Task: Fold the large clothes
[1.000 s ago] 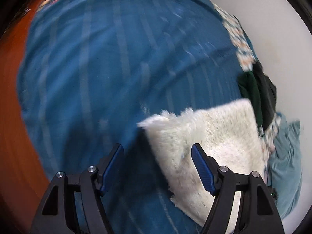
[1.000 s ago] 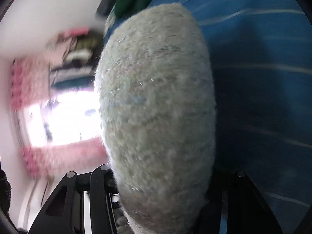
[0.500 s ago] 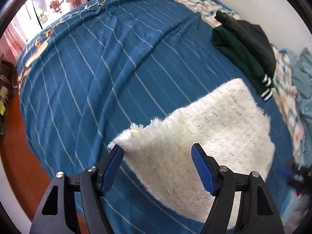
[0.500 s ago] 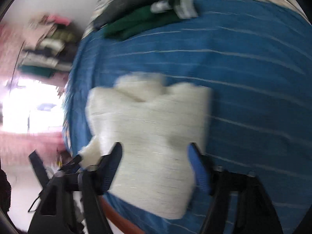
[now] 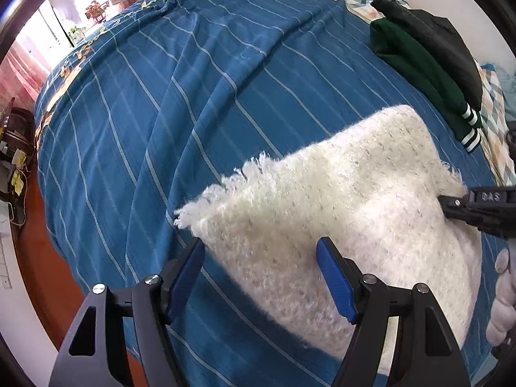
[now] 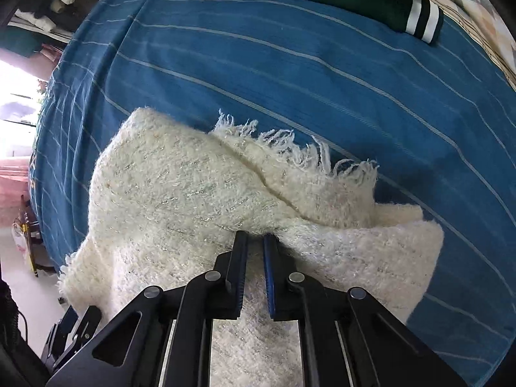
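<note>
A fluffy white garment (image 5: 338,213), partly folded with a fringed edge showing, lies on a bed covered by a blue striped bedspread (image 5: 200,103), near its edge and apart from a dark green garment (image 5: 419,67) with white-striped cuffs lying farther up the bed. The left gripper (image 5: 261,277) hovers over the near corner of the white garment with its jaws wide apart and nothing pinched between them. The right gripper (image 6: 255,242) has its jaws closing, almost together, on a fold of the white garment where the fringed layer laps over the layer beneath.
</note>
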{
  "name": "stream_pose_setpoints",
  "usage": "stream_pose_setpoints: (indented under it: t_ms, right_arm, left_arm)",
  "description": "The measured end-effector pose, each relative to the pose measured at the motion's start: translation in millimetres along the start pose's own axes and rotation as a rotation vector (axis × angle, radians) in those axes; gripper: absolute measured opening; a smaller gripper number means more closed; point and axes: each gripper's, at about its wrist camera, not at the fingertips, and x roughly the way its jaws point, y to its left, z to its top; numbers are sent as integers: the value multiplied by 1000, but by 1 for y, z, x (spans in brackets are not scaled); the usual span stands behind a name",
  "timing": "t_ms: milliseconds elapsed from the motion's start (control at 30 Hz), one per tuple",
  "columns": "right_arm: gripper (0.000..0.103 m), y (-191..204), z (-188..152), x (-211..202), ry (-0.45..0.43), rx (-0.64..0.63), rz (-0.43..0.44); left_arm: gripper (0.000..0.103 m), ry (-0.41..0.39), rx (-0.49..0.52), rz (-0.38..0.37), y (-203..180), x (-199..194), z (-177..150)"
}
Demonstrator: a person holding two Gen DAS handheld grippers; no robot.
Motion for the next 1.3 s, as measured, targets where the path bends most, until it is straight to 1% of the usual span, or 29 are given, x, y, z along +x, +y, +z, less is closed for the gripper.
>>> stream_pose_setpoints:
  t_ms: [67, 100, 133, 167, 200, 233, 267, 300, 333, 367, 433, 467, 500, 533, 633, 667, 700, 733, 767, 800, 833, 867, 933, 967, 1033, 1167, 1300]
  right_arm:
    - [16, -10, -6, -14, -13, 21, 84]
    - [17, -19, -13, -26, -34, 30, 130]
    - [20, -27, -22, -37, -61, 40, 167]
    - [34, -36, -31, -47, -82, 48, 191]
    - [46, -49, -45, -57, -101, 62, 209]
    - [69, -60, -58, -65, -116, 82, 223]
    - [81, -70, -68, -67, -128, 103, 235]
    - [82, -84, -83, -68, -132, 127, 242]
    - [82, -96, -95, -66, -126, 152, 230]
    - [82, -102, -100, -56, -121, 176, 224]
    - [82, -125, -117, -37, -90, 229, 281]
    - [82, -137, -126, -24, -80, 267, 345]
    - [82, -140, -128, -13, -77, 288, 406]
    - [82, -148, -132, 2, -73, 332, 520]
    - [82, -144, -123, 41, -67, 367, 695]
    - [83, -140, -117, 54, -66, 368, 747]
    - [84, -132, -111, 66, -62, 363, 795]
    - [85, -128, -104, 76, -58, 354, 852]
    - [85, -124, -101, 81, -59, 352, 873]
    - [85, -121, -97, 83, -66, 347, 894]
    - [84, -116, -93, 85, -78, 345, 900]
    - [79, -113, -91, 82, -85, 342, 897]
    - [65, -106, -89, 70, -118, 337, 889]
    - [61, -101, -89, 63, -135, 350, 903]
    - [58, -90, -88, 45, -159, 351, 915]
    - [57, -58, -71, 2, -210, 355, 962]
    - [57, -27, -40, -46, -277, 352, 971]
  left_arm:
    - [70, 3, -24, -14, 2, -2, 2]
    - [70, 6, -36, -25, 3, -3, 1]
    - [70, 11, -45, -34, 4, -3, 1]
    - [70, 17, -54, -39, 6, -3, 0]
    - [70, 22, -62, -43, 8, -3, 0]
    - [70, 25, -70, -49, 10, -4, -3]
    - [70, 31, -79, -55, 12, -4, -4]
    - [70, 38, -90, -64, 14, -3, -5]
    - [70, 51, -109, -85, 17, 0, -7]
    - [70, 65, -126, -109, 21, 4, -9]
    - [70, 105, -171, -153, 28, 14, -12]
    - [70, 120, -209, -192, 33, 20, -13]
    - [70, 131, -241, -224, 37, 26, -14]
    - [70, 143, -279, -273, 40, 34, -13]
    - [70, 145, -351, -376, 45, 52, -8]
    - [69, 136, -371, -409, 46, 55, -5]
    - [69, 118, -373, -425, 45, 59, -2]
    - [61, 97, -364, -433, 43, 60, 1]
    - [44, 80, -347, -439, 41, 60, 4]
    - [39, 70, -324, -442, 38, 59, 7]
    - [32, 64, -308, -444, 37, 58, 11]
    - [25, 56, -294, -451, 37, 55, 16]
    - [22, 50, -279, -462, 38, 50, 25]
    - [20, 56, -275, -469, 40, 47, 31]
    - [20, 56, -260, -490, 43, 36, 44]
    - [18, 29, -193, -532, 46, 0, 83]
    - [18, 4, -141, -587, 42, -37, 137]
